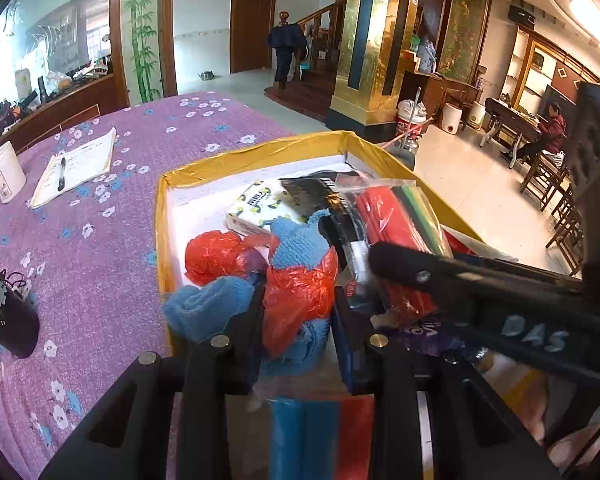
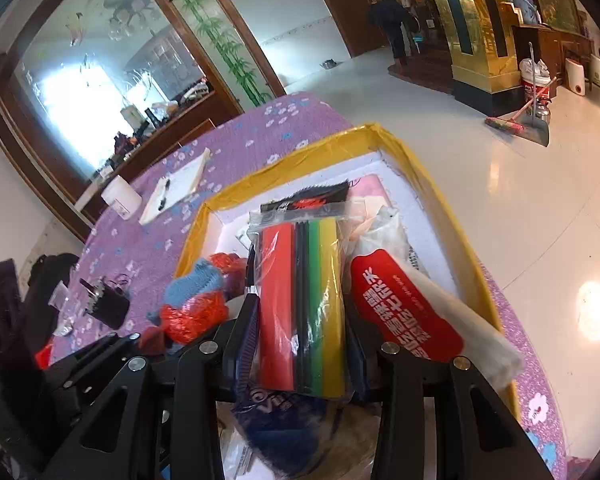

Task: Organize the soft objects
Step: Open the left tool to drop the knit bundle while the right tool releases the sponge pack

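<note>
Both grippers hold something over the near end of the yellow-rimmed box (image 1: pixel 260 152). Left gripper (image 1: pixel 298 312): its black jaws pinch a crinkled orange-red plastic bag (image 1: pixel 296 296) bunched together with fuzzy blue cloth (image 1: pixel 204 308), which spills out on either side of the fingers. Right gripper (image 2: pixel 300 340): jaws pressed against a clear, glossy packet of flat coloured sheets (image 2: pixel 300 300), in red, dark, green and yellow stripes, held lengthwise between them. What lies under the packet near the camera is blurred, something dark blue and a printed wrapper.

Beside the packet on its right, a pale soft roll with a red printed label (image 2: pixel 404 320) leans on the box's edge. Deeper in the box lie a second crumpled orange wad (image 1: pixel 216 256), a small white printed pack (image 1: pixel 260 208) partly covered by blue cloth, and a black glossy packet (image 2: pixel 312 200); the white lining shows between them.

Beyond, on the purple flowered tablecloth (image 1: pixel 80 248), rest a notebook with a pen (image 1: pixel 76 168) and a white cylindrical tub (image 1: pixel 4 172). A dark pouch (image 1: pixel 12 320) at the left is hard to make out.
</note>
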Demonstrator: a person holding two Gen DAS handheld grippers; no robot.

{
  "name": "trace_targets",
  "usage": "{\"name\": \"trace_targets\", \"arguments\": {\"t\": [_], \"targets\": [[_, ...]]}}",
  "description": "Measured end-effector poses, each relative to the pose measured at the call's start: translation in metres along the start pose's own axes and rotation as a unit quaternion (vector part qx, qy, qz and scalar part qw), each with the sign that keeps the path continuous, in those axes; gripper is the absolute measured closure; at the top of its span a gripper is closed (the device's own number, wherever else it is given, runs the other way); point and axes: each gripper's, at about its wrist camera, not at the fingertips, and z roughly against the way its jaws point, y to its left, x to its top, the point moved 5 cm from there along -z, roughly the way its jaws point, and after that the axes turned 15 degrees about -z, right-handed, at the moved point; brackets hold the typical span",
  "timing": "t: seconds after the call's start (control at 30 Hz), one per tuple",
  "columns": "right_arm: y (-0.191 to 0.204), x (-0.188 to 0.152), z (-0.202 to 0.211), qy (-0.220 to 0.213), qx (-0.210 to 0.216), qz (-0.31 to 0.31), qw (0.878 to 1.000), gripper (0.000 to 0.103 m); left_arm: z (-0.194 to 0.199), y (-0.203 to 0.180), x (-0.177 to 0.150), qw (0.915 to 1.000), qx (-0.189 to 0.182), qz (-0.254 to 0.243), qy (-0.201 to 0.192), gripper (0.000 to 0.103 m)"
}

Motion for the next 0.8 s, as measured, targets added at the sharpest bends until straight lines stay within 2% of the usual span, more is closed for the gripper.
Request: {"name": "trace_targets", "arguments": {"t": [0.2,0.33,0.5,0.57,0.73,0.8], "targets": [[0.004,-0.004,-0.008,-0.004,-0.004,0.01,1.0,0.061,0.003,0.002,-0.003,0.9998,-0.012,0.01,-0.014,0.073],[0.005,-0.005,-0.008,-0.01,-0.005,0.011,1.0,0.061,0.006,0.0,-0.002,0.9997,-0.006,0.004,-0.022,0.063],[0.005,-0.007,-0.007,-0.012,-0.004,0.01,1.0,0.06,0.005,-0.001,-0.002,0.9997,0.001,0.0,-0.023,0.059],[0.005,-0.007,-0.007,-0.015,-0.005,0.011,1.0,0.06,0.005,0.0,-0.002,0.9997,0.003,-0.001,-0.023,0.052],[0.002,-0.007,-0.006,-0.015,-0.007,0.002,1.0,0.05,0.008,-0.001,0.0,0.9994,0.014,-0.008,-0.03,0.041],[0.0,-0.006,-0.005,-0.016,-0.009,0.0,1.0,0.048,0.009,-0.002,-0.001,0.9993,0.019,-0.009,-0.032,0.039]]}}
